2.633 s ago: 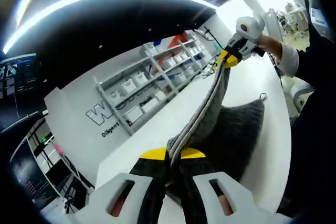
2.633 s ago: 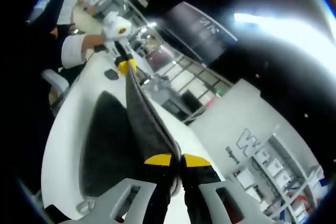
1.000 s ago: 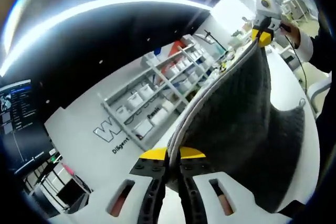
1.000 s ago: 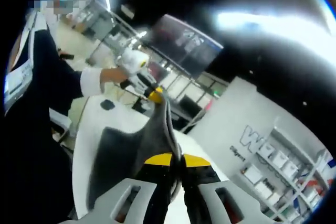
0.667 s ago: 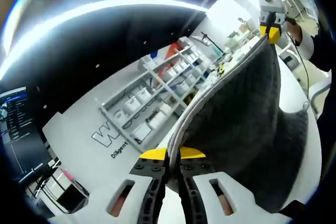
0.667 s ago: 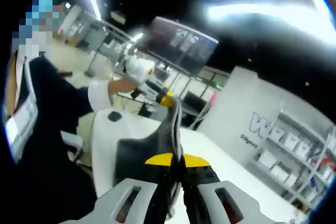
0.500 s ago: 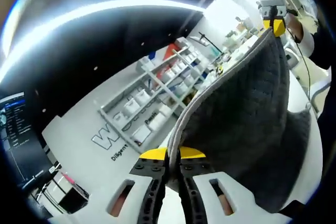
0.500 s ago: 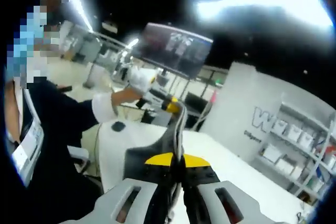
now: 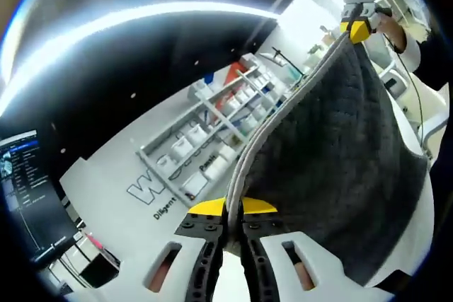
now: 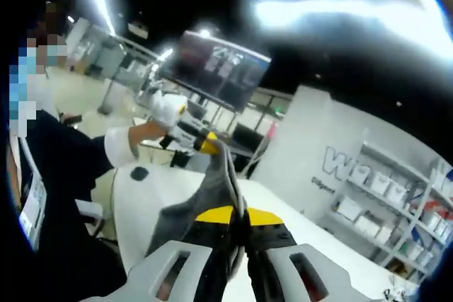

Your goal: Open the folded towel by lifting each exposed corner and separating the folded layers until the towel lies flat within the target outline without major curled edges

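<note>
Left gripper view. Centrally, the left gripper (image 9: pixel 232 211) has its yellow-tipped jaws pressed together on one corner of the grey towel (image 9: pixel 333 153). From that pinch the pale-bound top edge of the towel runs toward 1 o'clock and ends at the right gripper (image 9: pixel 356 27), whose jaws are clamped on the opposite corner, with the person's hand (image 9: pixel 388 25) behind it. The cloth hangs as one sheet toward 4 o'clock, its lower part reaching the white table (image 9: pixel 419 210); whether the hem rests flat there cannot be told. White shelving (image 9: pixel 212 132) stands beyond, at 11 o'clock.

Right gripper view. Correspondingly, the right gripper (image 10: pixel 236 218) is closed on its corner of the towel (image 10: pixel 212 185), and the held edge runs toward 11 o'clock to the left gripper (image 10: pixel 204 143), carried by the person's other hand (image 10: pixel 145 134). The table (image 10: pixel 134 196) lies below, at 9 o'clock; no target outline can be made out on it.

Governing relation, as a judgement: the long axis of the towel is the taut edge joining the two grippers, so neither is nearer; each lies at one end. Laying the sheet flat appears to call for lowering both ends together while holding that edge stretched, the hanging hem being the likeliest place for a curl.
</note>
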### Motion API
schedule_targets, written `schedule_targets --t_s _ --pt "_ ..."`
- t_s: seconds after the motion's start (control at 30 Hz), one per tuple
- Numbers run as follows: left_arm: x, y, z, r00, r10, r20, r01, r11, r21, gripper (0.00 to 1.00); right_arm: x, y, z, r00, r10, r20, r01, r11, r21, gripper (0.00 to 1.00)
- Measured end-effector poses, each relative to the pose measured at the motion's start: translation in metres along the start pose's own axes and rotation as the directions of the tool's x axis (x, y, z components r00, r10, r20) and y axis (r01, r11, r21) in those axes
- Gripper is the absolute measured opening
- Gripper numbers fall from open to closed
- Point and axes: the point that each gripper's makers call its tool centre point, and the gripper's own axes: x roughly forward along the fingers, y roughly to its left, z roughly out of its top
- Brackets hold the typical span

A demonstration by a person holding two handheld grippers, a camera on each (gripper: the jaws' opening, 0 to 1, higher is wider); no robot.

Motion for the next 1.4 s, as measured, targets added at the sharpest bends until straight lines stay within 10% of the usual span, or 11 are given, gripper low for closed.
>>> schedule_targets --t_s 1.0,1.4 --pt "-0.036 -0.038 0.063 0.996 -0.091 0.013 0.091 0.996 0.008 0.04 0.049 -0.135 0.005 0.986 -0.134 -0.097 0.131 0.991 -0.035 0.0" --pt "-0.045 -0.065 0.091 0.991 -0.132 0.003 0.131 0.988 0.079 0.04 0.074 -0.153 -0.002 0.991 -0.078 -0.109 0.069 0.994 -0.09 0.0"
